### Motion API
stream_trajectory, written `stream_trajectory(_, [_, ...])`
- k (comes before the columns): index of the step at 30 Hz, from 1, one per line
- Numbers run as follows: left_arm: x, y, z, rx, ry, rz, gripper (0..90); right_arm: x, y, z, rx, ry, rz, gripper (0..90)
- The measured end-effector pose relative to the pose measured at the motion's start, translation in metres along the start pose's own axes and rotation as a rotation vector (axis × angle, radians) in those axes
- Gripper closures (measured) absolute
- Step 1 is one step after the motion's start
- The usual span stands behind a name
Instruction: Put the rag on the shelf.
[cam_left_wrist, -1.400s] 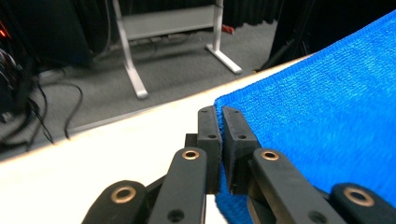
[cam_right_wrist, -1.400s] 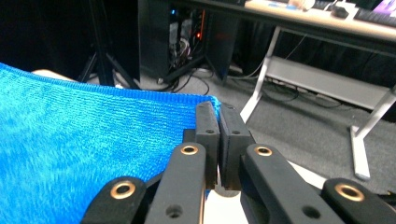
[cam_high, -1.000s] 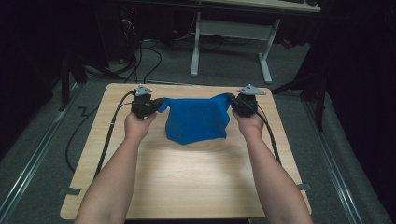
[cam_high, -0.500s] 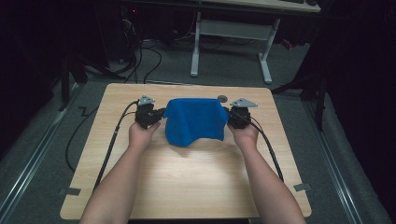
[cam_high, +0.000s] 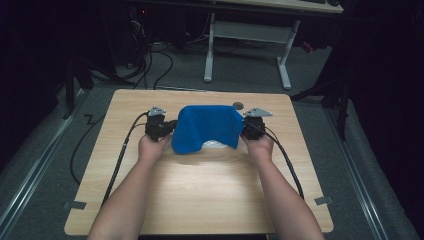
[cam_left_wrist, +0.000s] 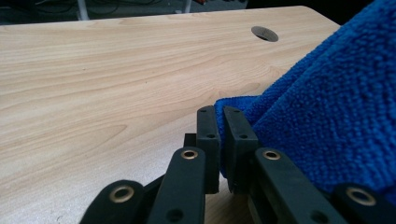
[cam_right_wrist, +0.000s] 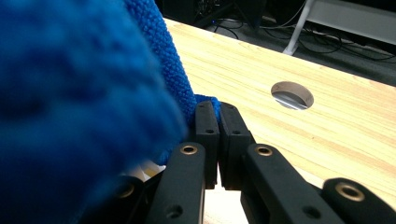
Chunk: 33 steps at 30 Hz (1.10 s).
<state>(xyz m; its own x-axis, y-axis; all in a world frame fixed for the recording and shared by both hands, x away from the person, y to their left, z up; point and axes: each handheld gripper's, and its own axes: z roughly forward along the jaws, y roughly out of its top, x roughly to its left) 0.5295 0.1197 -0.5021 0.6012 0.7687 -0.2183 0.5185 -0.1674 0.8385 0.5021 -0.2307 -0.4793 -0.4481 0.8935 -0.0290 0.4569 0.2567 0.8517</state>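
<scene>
Right gripper (cam_right_wrist: 218, 109) jaws pinch blue cloth (cam_right_wrist: 84, 93) edge; table (cam_right_wrist: 327, 135) hole (cam_right_wrist: 292, 95) beyond

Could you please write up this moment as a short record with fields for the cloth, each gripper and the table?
cloth: blue cloth, stretched between both grippers, its lower edge hanging close over the table
left gripper: shut on the cloth's corner
right gripper: shut on the opposite corner
under cloth: something white, too hidden to identify
table: light wood, round hole near the far edge
</scene>
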Motion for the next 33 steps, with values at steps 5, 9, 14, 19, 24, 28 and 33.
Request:
stream_trajectory(5, [0.001,-0.005,-0.001,0.0,-0.001,-0.009,85.7,0.002,-0.003,0.004,0.008,0.006,0.001,88.8])
stream_trajectory(9, [0.002,-0.007,-0.001,0.007,0.0,-0.012,85.4,0.004,-0.005,0.006,0.008,0.008,0.006,88.8])
stream_trajectory(14, [0.003,-0.009,-0.001,0.015,0.005,-0.012,85.3,0.004,-0.012,0.01,0.02,0.007,0.013,88.8])
stream_trajectory(19, [0.005,-0.01,-0.004,0.005,0.014,-0.046,73.2,0.003,-0.015,0.011,0.03,0.007,0.029,86.2])
stream_trajectory(24, [0.008,-0.009,-0.011,-0.009,0.037,-0.054,66.0,0.003,-0.011,0.008,0.016,0.006,0.03,79.1])
stream_trajectory(28, [0.011,-0.003,-0.02,-0.034,0.069,-0.056,60.8,0.002,-0.007,0.002,0.003,0.005,0.033,77.0])
stream_trajectory(33, [0.014,0.006,-0.033,-0.067,0.095,-0.048,58.7,-0.005,0.001,-0.008,-0.021,-0.01,0.034,71.1])
